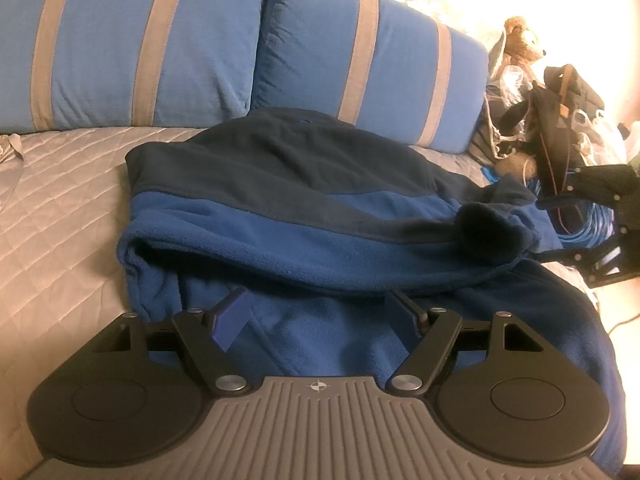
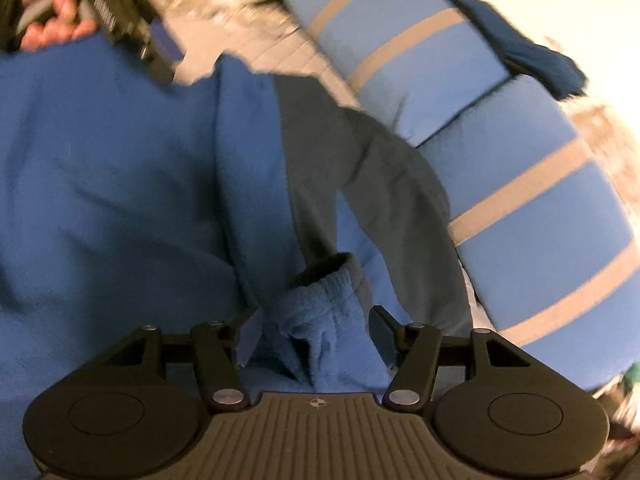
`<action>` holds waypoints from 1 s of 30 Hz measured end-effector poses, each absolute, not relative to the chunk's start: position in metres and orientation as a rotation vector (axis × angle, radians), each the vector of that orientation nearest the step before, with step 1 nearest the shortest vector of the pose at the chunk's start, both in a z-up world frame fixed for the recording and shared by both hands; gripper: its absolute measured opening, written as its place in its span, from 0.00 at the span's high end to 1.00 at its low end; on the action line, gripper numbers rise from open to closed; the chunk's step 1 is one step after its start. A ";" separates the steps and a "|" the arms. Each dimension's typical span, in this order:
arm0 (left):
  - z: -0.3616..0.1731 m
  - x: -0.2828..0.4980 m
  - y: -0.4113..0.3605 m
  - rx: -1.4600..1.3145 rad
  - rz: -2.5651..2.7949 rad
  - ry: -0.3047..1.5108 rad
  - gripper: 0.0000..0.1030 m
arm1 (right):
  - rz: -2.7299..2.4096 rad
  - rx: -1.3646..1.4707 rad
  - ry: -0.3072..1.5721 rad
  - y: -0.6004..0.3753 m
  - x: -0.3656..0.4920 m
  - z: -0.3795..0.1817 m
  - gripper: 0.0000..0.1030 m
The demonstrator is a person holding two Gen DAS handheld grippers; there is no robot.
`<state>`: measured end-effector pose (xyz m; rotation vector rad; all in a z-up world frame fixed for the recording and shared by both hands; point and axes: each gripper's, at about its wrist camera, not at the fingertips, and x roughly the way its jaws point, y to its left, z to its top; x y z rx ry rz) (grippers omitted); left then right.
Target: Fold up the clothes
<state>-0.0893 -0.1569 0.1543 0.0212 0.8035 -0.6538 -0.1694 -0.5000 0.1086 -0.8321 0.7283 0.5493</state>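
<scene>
**Sleeve cuff sits between spread jaws**

Right gripper (image 2: 314,340) has jaws apart, the cuff (image 2: 324,292) loose between them at six o'clock, seemingly let go to lie across the fleece jacket (image 1: 304,216). Left gripper (image 1: 320,320) waits over the hem, jaws wide, pinching nothing, on the quilted bed (image 1: 68,208).

Fleece jacket (image 1: 304,240) fuzzy, matt; bedcover (image 1: 68,200) quilted cloth, faint sheen; striped pillows (image 1: 132,48) soft cloth.

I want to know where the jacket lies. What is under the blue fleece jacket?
Under the blue fleece jacket lies a grey quilted bedspread, visible to its left. Behind it stand blue striped pillows. What lies beneath its folds is covered.
</scene>
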 end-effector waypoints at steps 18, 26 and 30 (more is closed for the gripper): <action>0.186 -0.071 -0.176 -0.166 -0.622 0.843 0.28 | 0.244 -0.709 0.506 -0.496 -0.162 0.106 0.86; 0.180 -0.021 -0.247 -0.696 -0.897 1.049 0.20 | 0.112 -0.653 0.386 -0.472 -0.161 0.108 0.86; 0.152 -0.005 -0.279 -0.859 -0.909 1.190 0.19 | 0.073 -0.655 0.341 -0.457 -0.160 0.106 0.86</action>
